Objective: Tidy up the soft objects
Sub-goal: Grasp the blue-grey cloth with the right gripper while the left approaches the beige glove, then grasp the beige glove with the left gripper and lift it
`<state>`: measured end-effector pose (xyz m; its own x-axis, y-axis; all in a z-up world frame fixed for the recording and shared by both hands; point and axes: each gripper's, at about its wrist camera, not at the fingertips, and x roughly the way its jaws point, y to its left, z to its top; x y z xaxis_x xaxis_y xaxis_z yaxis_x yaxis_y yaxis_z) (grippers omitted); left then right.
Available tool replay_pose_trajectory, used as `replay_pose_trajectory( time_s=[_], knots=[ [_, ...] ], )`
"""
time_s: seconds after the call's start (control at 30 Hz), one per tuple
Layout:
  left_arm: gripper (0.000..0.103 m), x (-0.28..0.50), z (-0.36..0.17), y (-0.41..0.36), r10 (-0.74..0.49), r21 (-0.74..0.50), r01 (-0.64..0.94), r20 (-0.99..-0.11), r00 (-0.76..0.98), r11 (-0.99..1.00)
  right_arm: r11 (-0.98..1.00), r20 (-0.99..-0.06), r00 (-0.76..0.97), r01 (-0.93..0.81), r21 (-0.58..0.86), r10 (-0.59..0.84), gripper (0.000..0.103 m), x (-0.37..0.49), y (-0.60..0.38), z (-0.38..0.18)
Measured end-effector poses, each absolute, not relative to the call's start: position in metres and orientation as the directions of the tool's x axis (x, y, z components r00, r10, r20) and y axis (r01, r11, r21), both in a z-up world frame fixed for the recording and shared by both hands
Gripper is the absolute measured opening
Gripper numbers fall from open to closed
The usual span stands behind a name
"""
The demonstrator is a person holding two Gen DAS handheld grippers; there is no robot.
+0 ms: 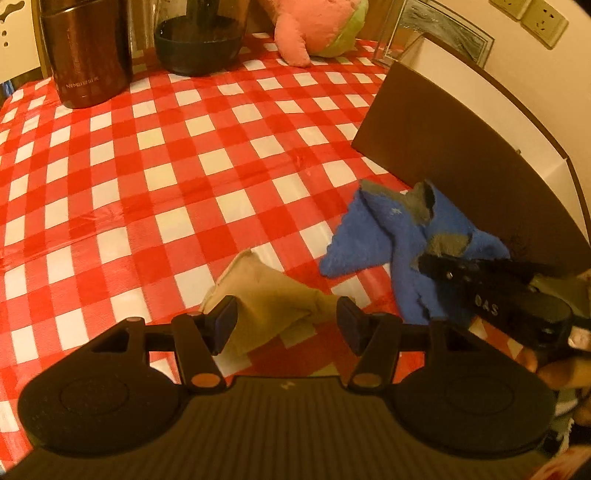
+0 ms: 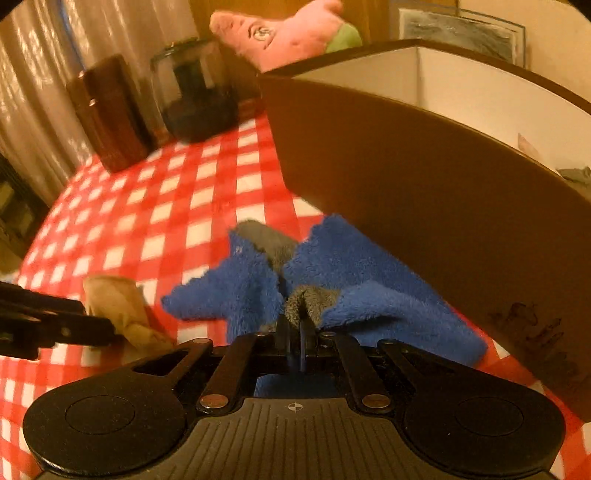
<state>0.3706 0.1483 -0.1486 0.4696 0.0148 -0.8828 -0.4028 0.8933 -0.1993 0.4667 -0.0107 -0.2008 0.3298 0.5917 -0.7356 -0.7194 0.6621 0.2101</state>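
A blue and grey fluffy cloth [image 2: 332, 273] lies bunched beside the brown box [image 2: 424, 177]. My right gripper [image 2: 301, 332] is shut on a grey fold of it; in the left wrist view the right gripper [image 1: 428, 264] bites the blue cloth [image 1: 373, 236] from the right. My left gripper [image 1: 286, 325] is open, its jaws either side of a beige cloth [image 1: 269, 299] on the checked tablecloth. The beige cloth also shows in the right wrist view [image 2: 114, 302], with the left gripper's fingers [image 2: 55, 325] touching it. A pink plush toy [image 1: 314, 26] sits at the table's far side.
The brown box [image 1: 461, 155] with a white inside stands open at the right. A dark brown canister [image 1: 85, 51] and a dark glass jar [image 1: 199, 37] stand at the far left. The red-and-white checked tablecloth [image 1: 166, 166] covers the table.
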Motion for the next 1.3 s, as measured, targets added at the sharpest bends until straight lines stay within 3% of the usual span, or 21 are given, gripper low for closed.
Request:
replay_pose_trajectory(
  time_s=[0.07, 0.13, 0.17, 0.2, 0.27, 0.47, 0.6, 0.7, 0.77, 0.83, 1.03, 1.13, 1.3],
  knots=[
    [0.057, 0.374, -0.153, 0.15, 0.015, -0.203, -0.417, -0.887, 0.462, 0.886, 0.654, -0.744, 0.32, -0.729, 0.202, 0.587, 0.006, 0.465, -0.011, -0.198],
    [0.057, 0.375, -0.156, 0.152, 0.014, -0.206, -0.427, -0.889, 0.458, 0.88, 0.648, -0.744, 0.317, -0.735, 0.199, 0.588, 0.016, 0.461, -0.015, -0.19],
    [0.057, 0.376, -0.158, 0.153, 0.014, -0.207, -0.433, -0.89, 0.455, 0.877, 0.642, -0.737, 0.318, -0.74, 0.2, 0.596, 0.033, 0.459, -0.018, -0.185],
    [0.058, 0.377, -0.159, 0.153, 0.016, -0.207, -0.437, -0.891, 0.454, 0.875, 0.638, -0.728, 0.32, -0.742, 0.205, 0.606, 0.058, 0.456, -0.022, -0.18],
    [0.061, 0.379, -0.162, 0.154, 0.02, -0.211, -0.449, -0.89, 0.456, 0.868, 0.643, -0.699, 0.344, -0.735, 0.216, 0.627, 0.072, 0.45, -0.032, -0.17],
    [0.062, 0.383, -0.168, 0.158, 0.039, -0.208, -0.48, -0.89, 0.454, 0.852, 0.65, -0.681, 0.369, -0.731, 0.208, 0.633, 0.073, 0.433, -0.062, -0.153],
    [0.051, 0.385, -0.174, 0.155, 0.061, -0.177, -0.48, -0.896, 0.439, 0.859, 0.689, -0.695, 0.413, -0.706, 0.163, 0.588, 0.076, 0.429, -0.078, -0.153],
    [0.036, 0.385, -0.174, 0.151, 0.069, -0.158, -0.456, -0.895, 0.441, 0.876, 0.726, -0.709, 0.428, -0.665, 0.172, 0.561, 0.077, 0.436, -0.087, -0.158],
    [0.017, 0.382, -0.174, 0.151, 0.041, -0.174, -0.429, -0.893, 0.448, 0.886, 0.741, -0.718, 0.422, -0.643, 0.192, 0.553, 0.077, 0.442, -0.089, -0.162],
    [0.009, 0.377, -0.172, 0.148, 0.014, -0.18, -0.379, -0.889, 0.458, 0.907, 0.747, -0.719, 0.423, -0.634, 0.199, 0.551, 0.077, 0.446, -0.091, -0.164],
    [0.011, 0.359, -0.165, 0.147, 0.049, -0.071, -0.241, -0.887, 0.46, 0.968, 0.748, -0.737, 0.394, -0.624, 0.224, 0.549, 0.077, 0.449, -0.092, -0.172],
    [0.027, 0.356, -0.164, 0.154, 0.055, -0.08, -0.278, -0.893, 0.446, 0.957, 0.744, -0.741, 0.388, -0.631, 0.22, 0.548, 0.077, 0.447, -0.09, -0.175],
    [0.03, 0.358, -0.169, 0.156, 0.041, -0.131, -0.353, -0.896, 0.442, 0.926, 0.752, -0.743, 0.395, -0.624, 0.214, 0.54, 0.078, 0.451, -0.084, -0.177]
  ],
)
